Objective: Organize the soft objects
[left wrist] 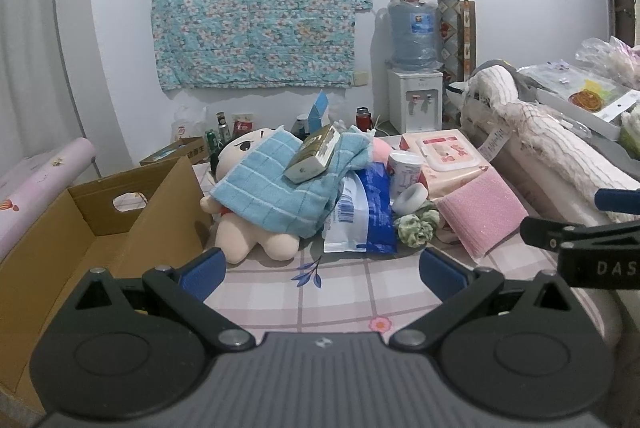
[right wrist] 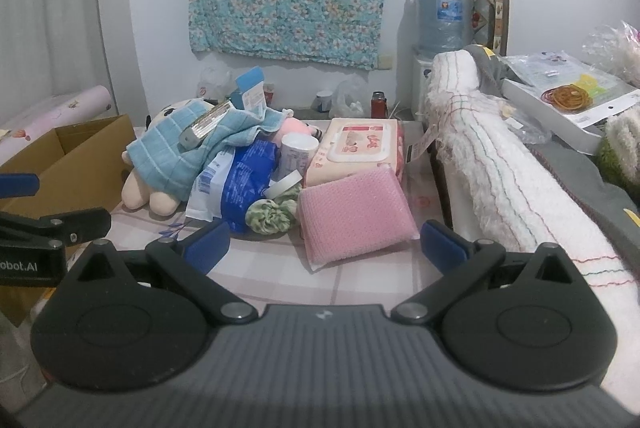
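A pile lies on the checked tablecloth [left wrist: 340,292]. A cream plush doll [left wrist: 256,236] [right wrist: 146,193] lies on its back under a blue towel [left wrist: 276,183] [right wrist: 180,151], and a small green-gold box [left wrist: 314,153] rests on the towel. Beside them are a blue-white pouch [left wrist: 364,211] [right wrist: 240,183], a green scrunchie [left wrist: 416,228] [right wrist: 272,214], a pink sponge pad [left wrist: 482,214] [right wrist: 352,216] and a pink wipes pack [left wrist: 444,157] [right wrist: 360,145]. My left gripper [left wrist: 322,274] is open before the doll. My right gripper [right wrist: 326,246] is open before the pink pad. Neither holds anything.
An open cardboard box [left wrist: 92,228] [right wrist: 76,155] stands at the left. A rolled white towel [left wrist: 560,155] [right wrist: 504,163] lies along the right. A white cup [left wrist: 404,169], a tape roll [left wrist: 410,197], a water dispenser [left wrist: 414,99] and bottles stand behind. The right gripper's side [left wrist: 584,240] shows at the left wrist view's right edge.
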Demonstrator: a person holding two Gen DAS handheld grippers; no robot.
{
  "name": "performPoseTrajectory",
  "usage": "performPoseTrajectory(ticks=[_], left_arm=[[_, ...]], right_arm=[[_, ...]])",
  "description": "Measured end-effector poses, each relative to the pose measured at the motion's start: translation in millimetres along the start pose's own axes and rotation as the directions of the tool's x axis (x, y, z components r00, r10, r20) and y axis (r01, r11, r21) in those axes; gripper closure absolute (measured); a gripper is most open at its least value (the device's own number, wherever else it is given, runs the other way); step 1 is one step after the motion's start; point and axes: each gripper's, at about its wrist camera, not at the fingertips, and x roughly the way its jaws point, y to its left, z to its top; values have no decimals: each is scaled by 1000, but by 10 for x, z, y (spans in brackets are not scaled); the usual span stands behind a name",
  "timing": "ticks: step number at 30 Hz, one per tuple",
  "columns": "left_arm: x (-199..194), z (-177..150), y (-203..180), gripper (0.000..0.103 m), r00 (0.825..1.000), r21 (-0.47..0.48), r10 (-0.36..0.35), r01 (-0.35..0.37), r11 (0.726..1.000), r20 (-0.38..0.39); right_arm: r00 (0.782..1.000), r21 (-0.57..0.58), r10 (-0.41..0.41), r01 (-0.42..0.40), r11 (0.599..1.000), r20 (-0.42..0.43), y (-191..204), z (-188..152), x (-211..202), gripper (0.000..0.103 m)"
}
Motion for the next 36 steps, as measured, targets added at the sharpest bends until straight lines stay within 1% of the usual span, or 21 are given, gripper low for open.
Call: performPoseTrajectory(ticks=[36], left_arm=[[6,-16,-23,0,1000,4,-1,1,1000,8]], right_arm=[[1000,-1,-8,8,1000,-1,-3,1,6,1]])
